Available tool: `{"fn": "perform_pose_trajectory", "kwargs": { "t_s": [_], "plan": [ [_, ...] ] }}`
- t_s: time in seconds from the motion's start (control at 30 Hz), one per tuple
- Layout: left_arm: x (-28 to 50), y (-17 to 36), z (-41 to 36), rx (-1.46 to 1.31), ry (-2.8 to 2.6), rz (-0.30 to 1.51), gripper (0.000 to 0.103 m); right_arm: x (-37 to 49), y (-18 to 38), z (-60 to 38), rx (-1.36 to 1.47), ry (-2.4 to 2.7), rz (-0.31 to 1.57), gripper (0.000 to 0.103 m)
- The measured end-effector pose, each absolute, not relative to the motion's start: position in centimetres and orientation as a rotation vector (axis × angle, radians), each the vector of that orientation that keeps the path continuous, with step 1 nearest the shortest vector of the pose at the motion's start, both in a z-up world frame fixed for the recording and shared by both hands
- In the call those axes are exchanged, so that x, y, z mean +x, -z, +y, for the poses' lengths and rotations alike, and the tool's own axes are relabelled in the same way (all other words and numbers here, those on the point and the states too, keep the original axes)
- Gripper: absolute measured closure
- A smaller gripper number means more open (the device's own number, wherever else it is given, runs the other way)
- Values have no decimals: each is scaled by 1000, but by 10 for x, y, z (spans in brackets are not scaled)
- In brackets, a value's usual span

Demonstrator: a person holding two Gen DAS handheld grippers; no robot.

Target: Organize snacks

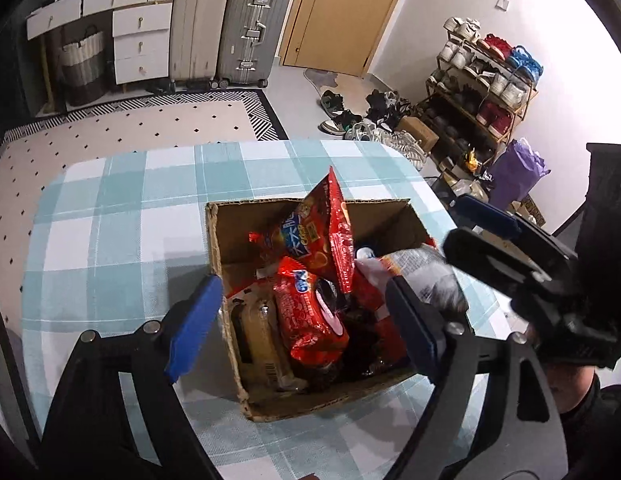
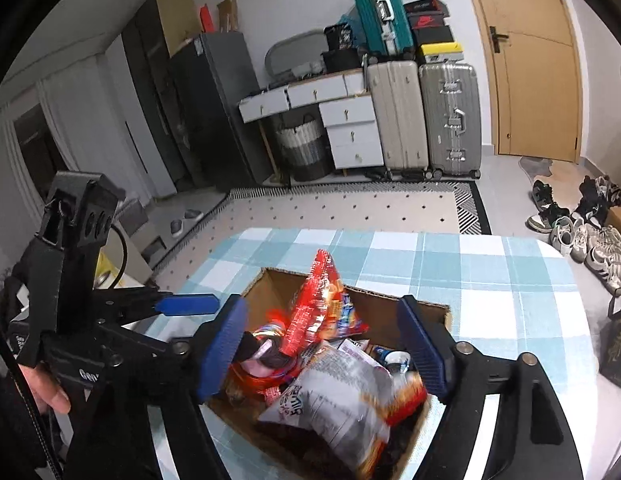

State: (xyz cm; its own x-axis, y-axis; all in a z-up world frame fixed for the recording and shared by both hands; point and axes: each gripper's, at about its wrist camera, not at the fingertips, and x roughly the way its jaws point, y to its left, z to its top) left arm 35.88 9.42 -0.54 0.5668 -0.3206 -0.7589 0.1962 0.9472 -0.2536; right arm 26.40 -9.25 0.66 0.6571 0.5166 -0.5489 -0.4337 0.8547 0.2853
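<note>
An open cardboard box (image 1: 220, 240) (image 2: 424, 305) on the checked table holds several snack packets. A red chip bag (image 1: 324, 232) (image 2: 324, 304) stands upright in it. Beside that bag lie a red cookie pack (image 1: 310, 320) and a silver-grey bag (image 1: 426, 276) (image 2: 334, 404). My left gripper (image 1: 304, 330) hovers open over the box's near left side, its pads touching nothing. My right gripper (image 2: 322, 348) is open above the silver-grey bag, which looks blurred and lies free between the pads. One blue finger (image 1: 486, 216) of the right gripper shows at the box's right.
The table (image 1: 110, 220) (image 2: 490, 280) has a teal checked cloth with a rounded far edge. Beyond it lie a patterned rug (image 1: 130, 128), suitcases (image 2: 450, 120), white drawers (image 2: 350, 136), loose shoes (image 1: 350, 120) and a shoe rack (image 1: 482, 88). A hand (image 2: 46, 392) holds the left gripper.
</note>
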Motion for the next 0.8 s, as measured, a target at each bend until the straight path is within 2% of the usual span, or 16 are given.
{"fn": "perform_pose_trajectory", "kwargs": {
  "t_s": [0.43, 0.8],
  "plan": [
    [320, -17, 104, -162, 260, 877, 21, 220, -39, -113, 137, -522, 564, 23],
    [260, -50, 107, -117, 181, 752, 21, 159, -65, -132, 146, -516, 485, 21]
  ]
}}
